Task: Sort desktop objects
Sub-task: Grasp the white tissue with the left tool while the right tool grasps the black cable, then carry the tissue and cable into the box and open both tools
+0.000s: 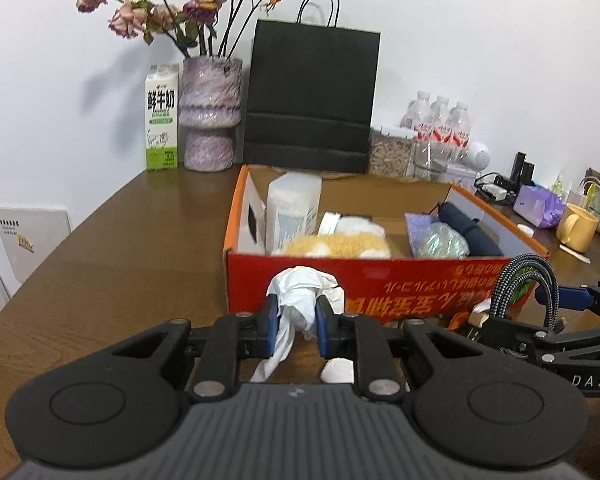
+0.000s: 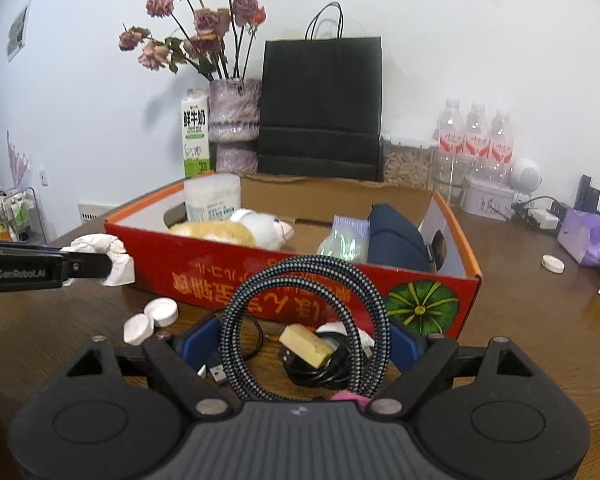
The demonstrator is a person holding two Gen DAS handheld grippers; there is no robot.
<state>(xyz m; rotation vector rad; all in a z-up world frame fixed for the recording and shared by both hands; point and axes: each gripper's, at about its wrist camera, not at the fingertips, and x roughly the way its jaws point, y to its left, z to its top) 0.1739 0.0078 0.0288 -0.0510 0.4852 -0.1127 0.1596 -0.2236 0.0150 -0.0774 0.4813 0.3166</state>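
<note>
My left gripper [image 1: 296, 320] is shut on a crumpled white tissue [image 1: 306, 294], held just above the wooden table in front of the red cardboard box [image 1: 340, 276]. The tissue also shows in the right wrist view [image 2: 100, 254], left of the box [image 2: 220, 276]. My right gripper [image 2: 304, 340] is shut on a coiled braided cable [image 2: 304, 312], held upright before the box's front wall. The cable also shows in the left wrist view [image 1: 520, 284]. The box holds a plush toy [image 2: 236, 230], a white tub [image 2: 212, 198], a shiny packet [image 2: 342, 242] and a dark blue pouch [image 2: 396, 236].
On the table by the right gripper lie two white caps [image 2: 152, 318], a black cord with a yellow block [image 2: 306, 346] and a USB plug [image 2: 216, 372]. Behind the box stand a milk carton [image 1: 162, 116], a flower vase [image 1: 210, 116], a black paper bag [image 1: 312, 96] and water bottles [image 1: 440, 128]. A yellow mug [image 1: 576, 226] sits right.
</note>
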